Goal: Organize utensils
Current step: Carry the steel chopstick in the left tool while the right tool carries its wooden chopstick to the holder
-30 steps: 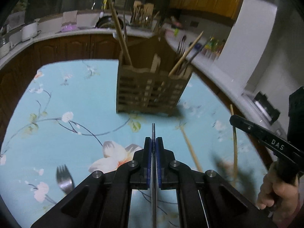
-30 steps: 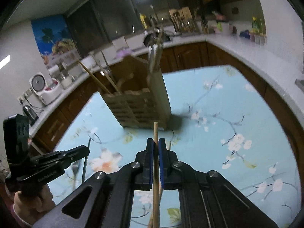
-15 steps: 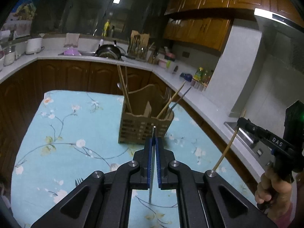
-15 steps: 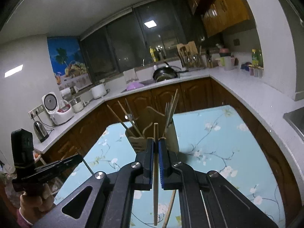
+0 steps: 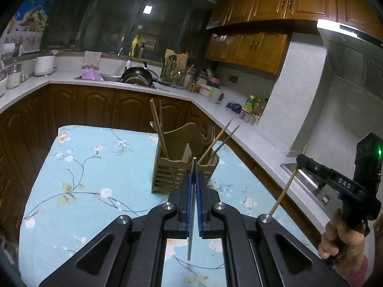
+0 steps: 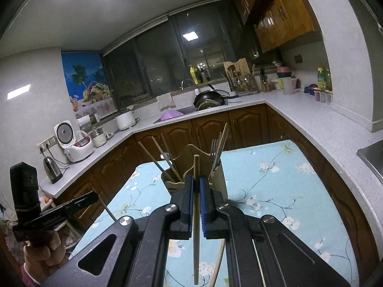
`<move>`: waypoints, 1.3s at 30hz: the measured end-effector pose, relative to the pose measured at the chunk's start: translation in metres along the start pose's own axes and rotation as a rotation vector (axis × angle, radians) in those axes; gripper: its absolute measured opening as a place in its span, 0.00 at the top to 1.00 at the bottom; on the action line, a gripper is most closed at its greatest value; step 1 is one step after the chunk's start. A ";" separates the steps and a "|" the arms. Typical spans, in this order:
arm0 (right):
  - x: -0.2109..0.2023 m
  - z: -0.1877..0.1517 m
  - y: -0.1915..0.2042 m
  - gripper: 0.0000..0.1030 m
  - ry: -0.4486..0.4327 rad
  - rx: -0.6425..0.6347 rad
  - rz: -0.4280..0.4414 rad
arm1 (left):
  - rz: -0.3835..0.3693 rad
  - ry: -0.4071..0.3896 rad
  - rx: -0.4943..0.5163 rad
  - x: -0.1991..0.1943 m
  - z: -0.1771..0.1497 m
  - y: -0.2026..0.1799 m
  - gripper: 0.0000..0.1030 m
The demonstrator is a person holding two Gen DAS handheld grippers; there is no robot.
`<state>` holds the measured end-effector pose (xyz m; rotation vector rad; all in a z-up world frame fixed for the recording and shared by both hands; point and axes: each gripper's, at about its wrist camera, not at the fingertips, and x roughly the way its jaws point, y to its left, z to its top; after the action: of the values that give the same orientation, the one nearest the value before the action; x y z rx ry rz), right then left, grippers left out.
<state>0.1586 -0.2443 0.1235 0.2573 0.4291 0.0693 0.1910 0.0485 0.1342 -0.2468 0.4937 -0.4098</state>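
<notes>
Wooden caddy: chopsticks, forks already slotted. My left gripper clamps a thin, probably metal, utensil; my right gripper clamps a wooden chopstick. Both are raised before the caddy, undelivered.

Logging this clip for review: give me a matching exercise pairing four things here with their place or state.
Things:
1. metal chopstick
2. wooden chopstick
3. wooden utensil holder
4. black wok

Places or states:
A. standing on the floral tablecloth
B. clamped in the right gripper
C. at the sink on the far counter
D. clamped in the left gripper

Pairs: 1-D, 2-B, 3-A, 4-C
</notes>
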 end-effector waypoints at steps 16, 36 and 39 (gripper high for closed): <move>0.023 0.031 0.002 0.95 -0.046 0.004 -0.003 | 0.004 -0.077 0.019 0.008 0.036 0.011 0.99; 0.100 0.116 -0.009 0.95 -0.190 0.032 -0.040 | 0.081 -0.243 0.102 0.093 0.106 0.011 0.99; 0.112 0.112 -0.013 0.95 -0.204 0.036 -0.052 | 0.092 -0.239 0.092 0.116 0.101 0.011 0.99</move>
<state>0.3077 -0.2697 0.1732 0.2858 0.2346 -0.0162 0.3389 0.0206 0.1696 -0.1801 0.2494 -0.3074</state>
